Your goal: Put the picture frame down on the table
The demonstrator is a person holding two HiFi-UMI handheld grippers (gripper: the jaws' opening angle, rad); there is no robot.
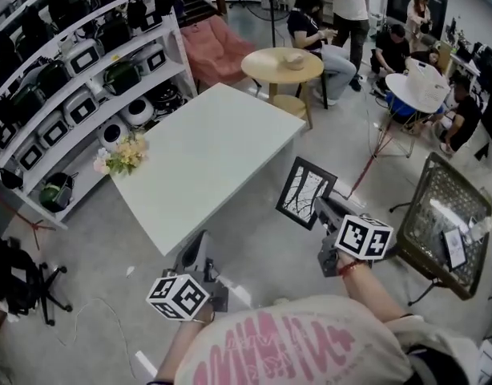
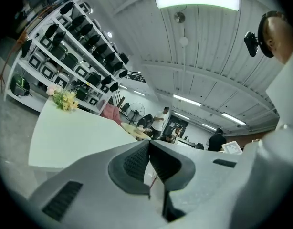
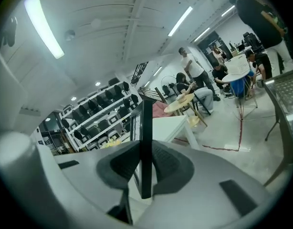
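Note:
A black picture frame (image 1: 305,192) with a branch print is held upright in the air beside the white table's (image 1: 206,159) right edge. My right gripper (image 1: 326,208) is shut on the frame's lower right edge. In the right gripper view the frame (image 3: 145,137) stands edge-on between the pads, with the table (image 3: 163,128) behind it. My left gripper (image 1: 199,251) hangs by the table's near corner, jaws shut and holding nothing. In the left gripper view (image 2: 149,162) its two pads meet, and the white tabletop (image 2: 70,135) lies ahead.
A bunch of flowers (image 1: 122,157) lies at the table's left edge. White shelving (image 1: 78,79) full of appliances stands to the left. A mesh chair (image 1: 446,223) is at the right. A round wooden table (image 1: 282,64) and several people are beyond.

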